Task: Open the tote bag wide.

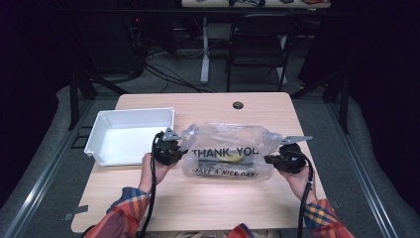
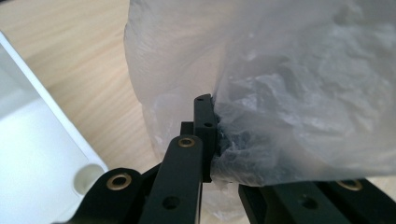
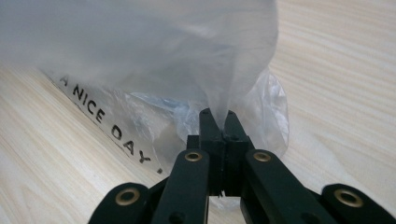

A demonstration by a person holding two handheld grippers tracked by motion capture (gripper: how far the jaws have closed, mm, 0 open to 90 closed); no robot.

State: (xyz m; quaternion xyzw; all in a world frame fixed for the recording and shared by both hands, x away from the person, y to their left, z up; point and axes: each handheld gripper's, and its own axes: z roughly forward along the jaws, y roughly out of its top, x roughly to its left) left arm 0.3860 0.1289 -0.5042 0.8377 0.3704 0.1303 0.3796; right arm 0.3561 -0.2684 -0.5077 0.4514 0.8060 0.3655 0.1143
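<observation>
A clear plastic bag (image 1: 228, 148) printed "THANK YOU" and "HAVE A NICE DAY" lies on the wooden table, with dark and yellow contents showing through it. My left gripper (image 1: 179, 152) is shut on the bag's left end; in the left gripper view the film (image 2: 289, 107) bunches against the closed jaws of my left gripper (image 2: 212, 135). My right gripper (image 1: 267, 159) is shut on the bag's right end, and the right gripper view shows the plastic (image 3: 187, 60) pinched between the jaws of my right gripper (image 3: 218, 116).
A white plastic bin (image 1: 130, 136) stands at the table's left, right behind my left hand; its corner (image 2: 42, 154) appears in the left gripper view. A round cable hole (image 1: 238, 105) sits near the far edge. A folding chair (image 1: 260, 39) stands beyond the table.
</observation>
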